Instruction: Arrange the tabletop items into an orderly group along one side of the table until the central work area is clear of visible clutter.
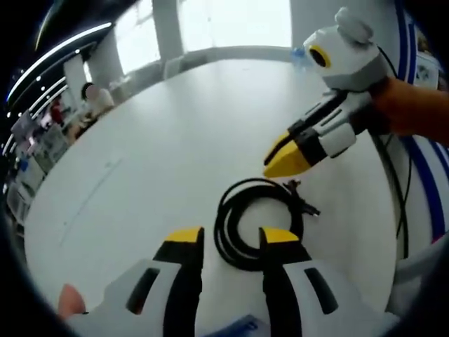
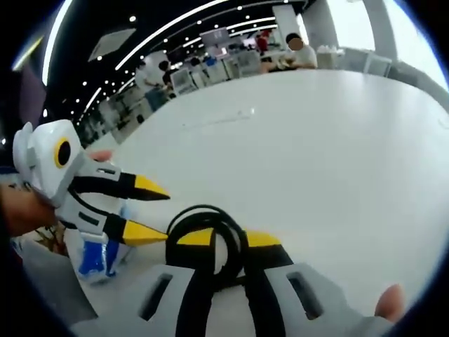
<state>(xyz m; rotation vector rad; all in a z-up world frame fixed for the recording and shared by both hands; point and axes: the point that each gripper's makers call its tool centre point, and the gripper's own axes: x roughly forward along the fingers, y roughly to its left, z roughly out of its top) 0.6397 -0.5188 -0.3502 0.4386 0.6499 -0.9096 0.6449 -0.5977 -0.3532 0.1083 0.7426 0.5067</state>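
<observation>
On the white bench point(image 1: 175, 140) a coiled black cable point(image 1: 256, 221) lies just ahead of the left gripper point(image 1: 230, 239), whose jaws stand apart and empty, while the right gripper point(image 2: 228, 240) holds nearly closed jaws over the coil, grip unclear

Black cable coil point(image 1: 256, 221), white table point(image 1: 175, 140), yellow-tipped fingers point(image 1: 184, 239).
</observation>
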